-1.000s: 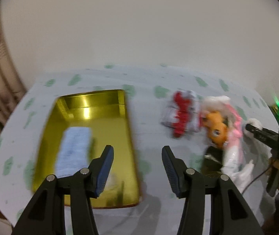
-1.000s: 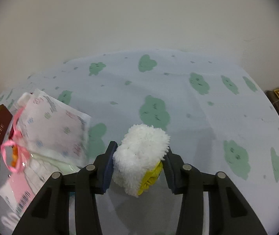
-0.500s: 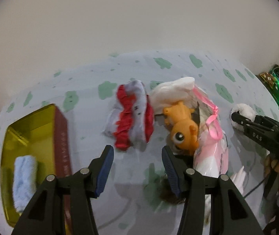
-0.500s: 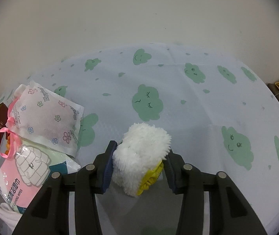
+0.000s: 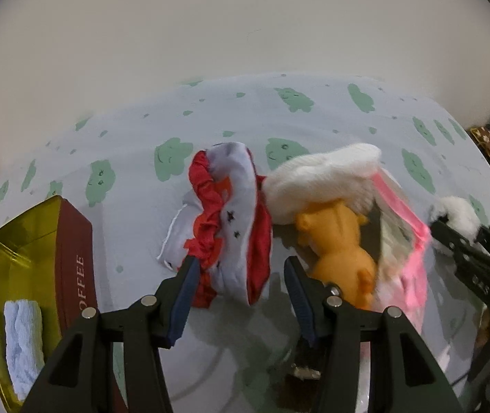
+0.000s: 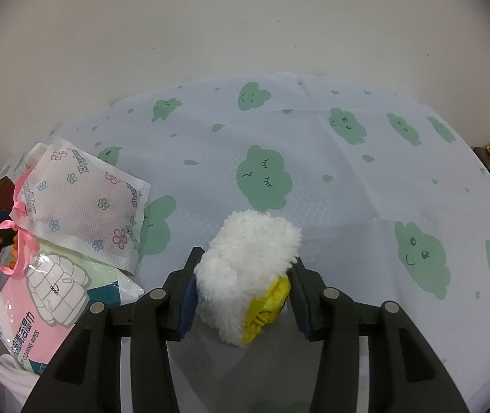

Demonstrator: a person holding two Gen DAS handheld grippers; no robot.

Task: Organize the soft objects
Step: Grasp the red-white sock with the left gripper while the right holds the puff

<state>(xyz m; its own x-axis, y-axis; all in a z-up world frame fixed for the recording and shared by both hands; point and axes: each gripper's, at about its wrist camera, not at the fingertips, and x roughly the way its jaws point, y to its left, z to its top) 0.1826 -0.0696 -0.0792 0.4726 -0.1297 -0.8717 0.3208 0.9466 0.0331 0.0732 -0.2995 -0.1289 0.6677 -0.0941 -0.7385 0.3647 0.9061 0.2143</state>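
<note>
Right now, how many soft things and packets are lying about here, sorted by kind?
Cloth pieces: 2, the red and white cloth and the blue towel in the tin.
Plush toys: 2, the orange toy and the fluffy white and yellow one.
Packets: 2, the flowered pouch and the wipes pack.
Total: 6.

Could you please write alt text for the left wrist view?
The open left gripper hovers over a red and white ruffled cloth on a cloud-print tablecloth. An orange plush toy lies beside it; a gold-lined box holds a blue towel.
</note>
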